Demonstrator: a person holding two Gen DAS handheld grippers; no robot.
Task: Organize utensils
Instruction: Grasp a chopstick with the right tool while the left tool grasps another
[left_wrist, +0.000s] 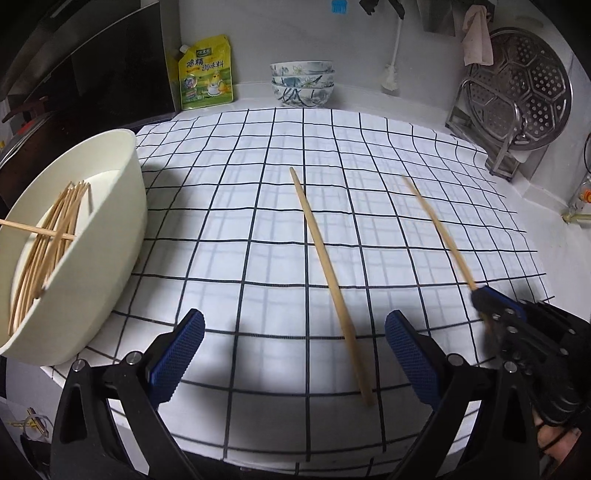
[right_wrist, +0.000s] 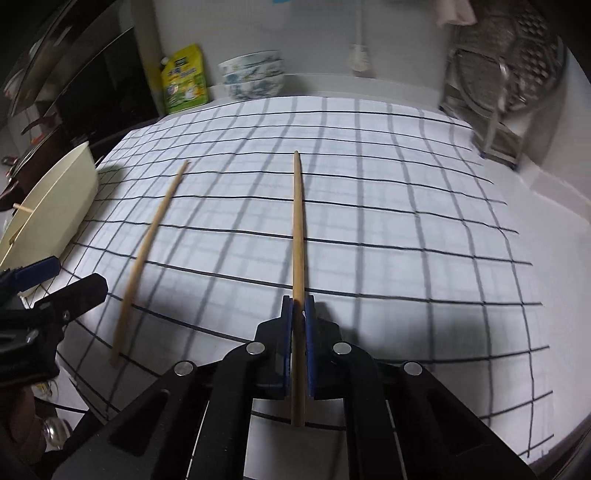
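My right gripper (right_wrist: 298, 306) is shut on a wooden chopstick (right_wrist: 297, 229) that points away over the checked cloth (right_wrist: 406, 221). In the left wrist view that held chopstick (left_wrist: 436, 225) runs up from the right gripper (left_wrist: 480, 295) at the right edge. A second chopstick (left_wrist: 328, 280) lies loose on the cloth, its near end between the wide-apart fingers of my open left gripper (left_wrist: 295, 332). The same loose chopstick (right_wrist: 147, 251) lies left of the held one in the right wrist view. A cream bowl (left_wrist: 107, 258) at the left holds several chopsticks (left_wrist: 48, 236).
Stacked patterned bowls (left_wrist: 302, 83) and a yellow seasoning pouch (left_wrist: 205, 74) stand by the back wall. A metal steamer plate on a rack (left_wrist: 517, 99) occupies the back right corner. A dark stove area (left_wrist: 92, 74) lies at the left. The cloth's near edge hangs over the counter.
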